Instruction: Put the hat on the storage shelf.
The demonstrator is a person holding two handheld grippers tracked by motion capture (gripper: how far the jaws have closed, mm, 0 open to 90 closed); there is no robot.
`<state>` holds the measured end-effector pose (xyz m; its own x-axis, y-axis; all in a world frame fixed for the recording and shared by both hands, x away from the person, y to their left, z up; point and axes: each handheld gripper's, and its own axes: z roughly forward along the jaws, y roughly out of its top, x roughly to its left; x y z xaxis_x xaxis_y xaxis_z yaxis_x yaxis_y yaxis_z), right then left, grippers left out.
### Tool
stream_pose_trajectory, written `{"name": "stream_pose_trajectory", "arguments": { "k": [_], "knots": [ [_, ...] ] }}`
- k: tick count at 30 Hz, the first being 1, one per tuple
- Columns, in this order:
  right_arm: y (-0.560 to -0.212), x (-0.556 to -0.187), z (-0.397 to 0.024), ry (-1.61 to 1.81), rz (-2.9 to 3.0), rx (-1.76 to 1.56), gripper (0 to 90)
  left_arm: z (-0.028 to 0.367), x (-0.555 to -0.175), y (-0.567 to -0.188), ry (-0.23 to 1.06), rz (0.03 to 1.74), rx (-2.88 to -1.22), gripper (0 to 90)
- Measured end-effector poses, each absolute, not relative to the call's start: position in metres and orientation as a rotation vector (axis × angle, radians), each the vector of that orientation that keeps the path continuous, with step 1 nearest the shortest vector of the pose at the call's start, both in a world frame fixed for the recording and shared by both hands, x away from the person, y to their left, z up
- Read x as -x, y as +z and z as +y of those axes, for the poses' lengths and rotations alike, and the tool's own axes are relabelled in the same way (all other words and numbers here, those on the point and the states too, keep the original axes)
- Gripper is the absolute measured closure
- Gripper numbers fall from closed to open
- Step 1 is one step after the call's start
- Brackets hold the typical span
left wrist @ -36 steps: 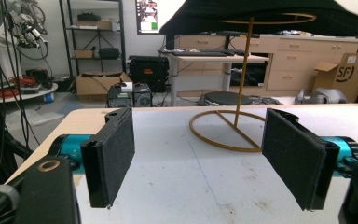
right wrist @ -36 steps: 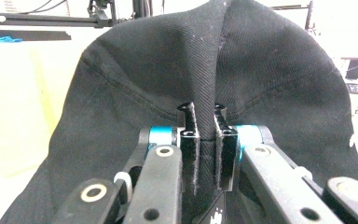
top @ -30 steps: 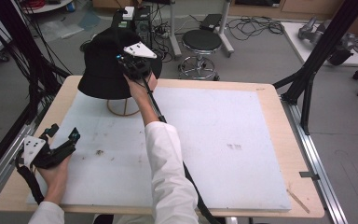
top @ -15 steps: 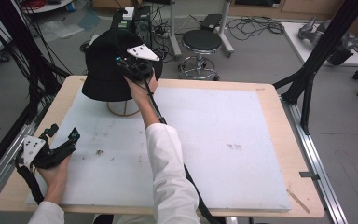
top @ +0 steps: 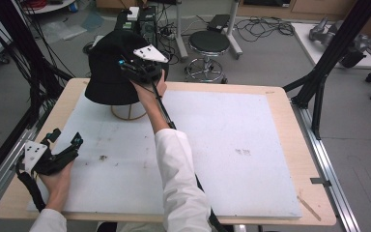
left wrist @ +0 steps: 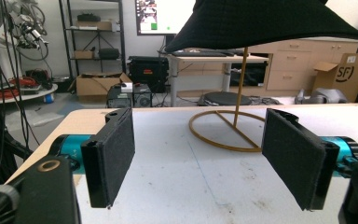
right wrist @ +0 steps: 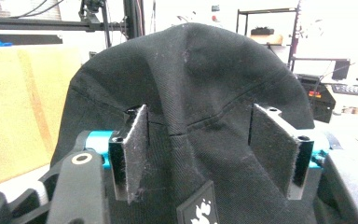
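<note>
A: The black hat [top: 110, 72] sits on top of a thin gold stand [top: 128, 112] at the far left corner of the worktop [top: 280, 159], brim hanging free all round.

B: And the right gripper [top: 137, 72] is up against its crown. From the right gripper view the fingers [right wrist: 137, 149] have just been opening and now stand spread, with a ridge of hat fabric [right wrist: 191, 116] between them but the pads not pressing on it.

A: So the hat rests on the stand alone. A small white-printed label [right wrist: 198, 207] shows on the cloth near the bottom edge.

B: The left gripper [top: 60, 147] lies low at the near left of the white mat [top: 232, 145], well apart from the hat.

A: Its fingers [left wrist: 114, 154] gape wide with nothing between them, looking across at the stand's ring base [left wrist: 223, 130].
</note>
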<state>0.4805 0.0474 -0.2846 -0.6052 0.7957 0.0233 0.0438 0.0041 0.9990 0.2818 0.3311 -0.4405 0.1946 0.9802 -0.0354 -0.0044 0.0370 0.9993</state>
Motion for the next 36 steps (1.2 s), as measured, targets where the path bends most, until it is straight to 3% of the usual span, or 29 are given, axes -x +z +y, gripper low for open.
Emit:
{"name": "stream_pose_trajectory", "arguments": {
  "k": [11,25,36],
  "knots": [
    [-0.276,-0.458,0.017,1.73,1.717,-0.847,30.6,0.329,-0.281,-0.441,1.037,1.071,-1.275,25.9],
    [-0.254,-0.427,-0.007,1.711,1.724,-0.842,30.8,0.327,-0.281,-0.44,1.037,1.064,-1.275,25.9],
    [-0.258,-0.4,-0.05,1.672,1.683,-0.939,31.1,0.324,-0.279,-0.44,1.035,1.057,-1.286,25.9]
  ]
}}
